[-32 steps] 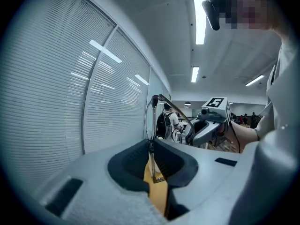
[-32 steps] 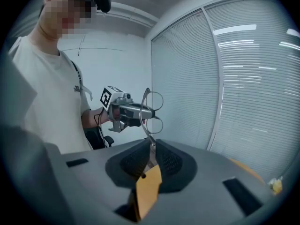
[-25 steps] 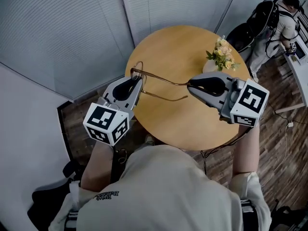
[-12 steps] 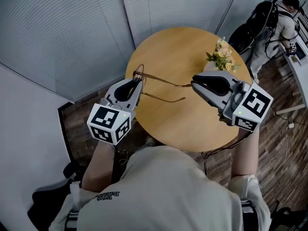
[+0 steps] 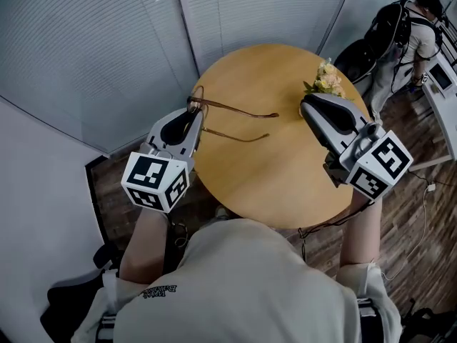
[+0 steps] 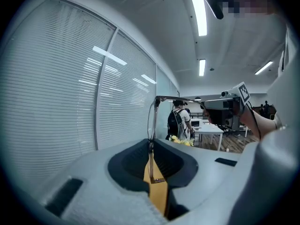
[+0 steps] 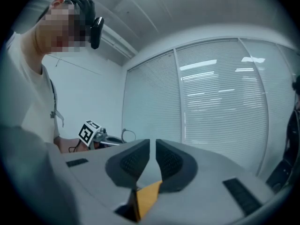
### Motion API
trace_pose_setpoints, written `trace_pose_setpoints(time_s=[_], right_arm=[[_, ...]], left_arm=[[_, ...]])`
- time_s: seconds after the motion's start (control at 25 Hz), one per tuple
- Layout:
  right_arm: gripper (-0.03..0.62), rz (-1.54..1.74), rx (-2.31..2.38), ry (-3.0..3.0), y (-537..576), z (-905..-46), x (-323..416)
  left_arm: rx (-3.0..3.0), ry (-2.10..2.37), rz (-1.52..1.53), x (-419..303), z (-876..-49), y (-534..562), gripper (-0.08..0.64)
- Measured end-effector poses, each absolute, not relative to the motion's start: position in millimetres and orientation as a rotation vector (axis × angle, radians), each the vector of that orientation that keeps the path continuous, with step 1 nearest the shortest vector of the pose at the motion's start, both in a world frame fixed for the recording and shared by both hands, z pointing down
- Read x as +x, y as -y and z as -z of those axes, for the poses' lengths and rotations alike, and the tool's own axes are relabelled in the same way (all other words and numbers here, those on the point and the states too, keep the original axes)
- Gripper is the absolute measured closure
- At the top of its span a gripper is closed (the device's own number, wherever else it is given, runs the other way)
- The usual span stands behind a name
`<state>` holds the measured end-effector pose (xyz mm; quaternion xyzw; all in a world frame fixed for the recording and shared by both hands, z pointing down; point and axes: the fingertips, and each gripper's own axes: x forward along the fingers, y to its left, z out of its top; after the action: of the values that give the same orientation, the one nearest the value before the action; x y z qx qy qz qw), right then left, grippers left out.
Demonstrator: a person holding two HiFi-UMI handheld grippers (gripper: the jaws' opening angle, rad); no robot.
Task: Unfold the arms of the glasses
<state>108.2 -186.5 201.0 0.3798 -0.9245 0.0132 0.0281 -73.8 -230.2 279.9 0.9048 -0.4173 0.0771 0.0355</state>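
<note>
Thin brown-rimmed glasses point(image 5: 230, 108) hang over the round wooden table point(image 5: 271, 181), both arms pointing right. My left gripper point(image 5: 195, 113) is shut on the front frame at its left end; in the left gripper view the rim point(image 6: 152, 121) stands upright between the pads. My right gripper point(image 5: 308, 107) sits to the right of the arm tips, apart from them. Its jaws show a narrow gap with nothing in it point(image 7: 153, 146). The left gripper's marker cube point(image 7: 89, 132) and a lens rim point(image 7: 129, 135) show in the right gripper view.
A small bunch of yellow flowers point(image 5: 325, 77) stands on the table's far right, just behind my right gripper. Blinds and glass walls point(image 5: 107, 41) run behind the table. A person with a backpack point(image 5: 407, 31) stands at the far right near a desk.
The right gripper has let go of the upper arm's tip and moved right and up, turning away. The left gripper with the glasses has shifted slightly up and left.
</note>
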Motion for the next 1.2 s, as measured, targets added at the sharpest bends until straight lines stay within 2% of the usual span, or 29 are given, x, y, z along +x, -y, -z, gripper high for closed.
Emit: trace_pose_setpoints(time_s=[0.36,0.68,0.88,1.2], right_arm=[[0.538,0.271,1.567,2.702,176.6,-146.0,127.2],[0.538,0.485,1.758,2.571,155.4,-130.0,130.7],[0.538,0.498,1.745,2.525,152.9,-135.3,130.7],[0.538,0.344,1.769,2.508,150.8,-175.8,139.0]], left_arm=[[2.833,1.443,-0.031,-92.3,-210.9,241.9,0.513],[2.848,1.498,0.154,-99.3,-175.2,224.5,0.513],[2.825,1.491,0.170,-100.7,-176.9,220.5,0.514],[2.788,1.479,0.112,-107.5,-212.8,213.0,0.514]])
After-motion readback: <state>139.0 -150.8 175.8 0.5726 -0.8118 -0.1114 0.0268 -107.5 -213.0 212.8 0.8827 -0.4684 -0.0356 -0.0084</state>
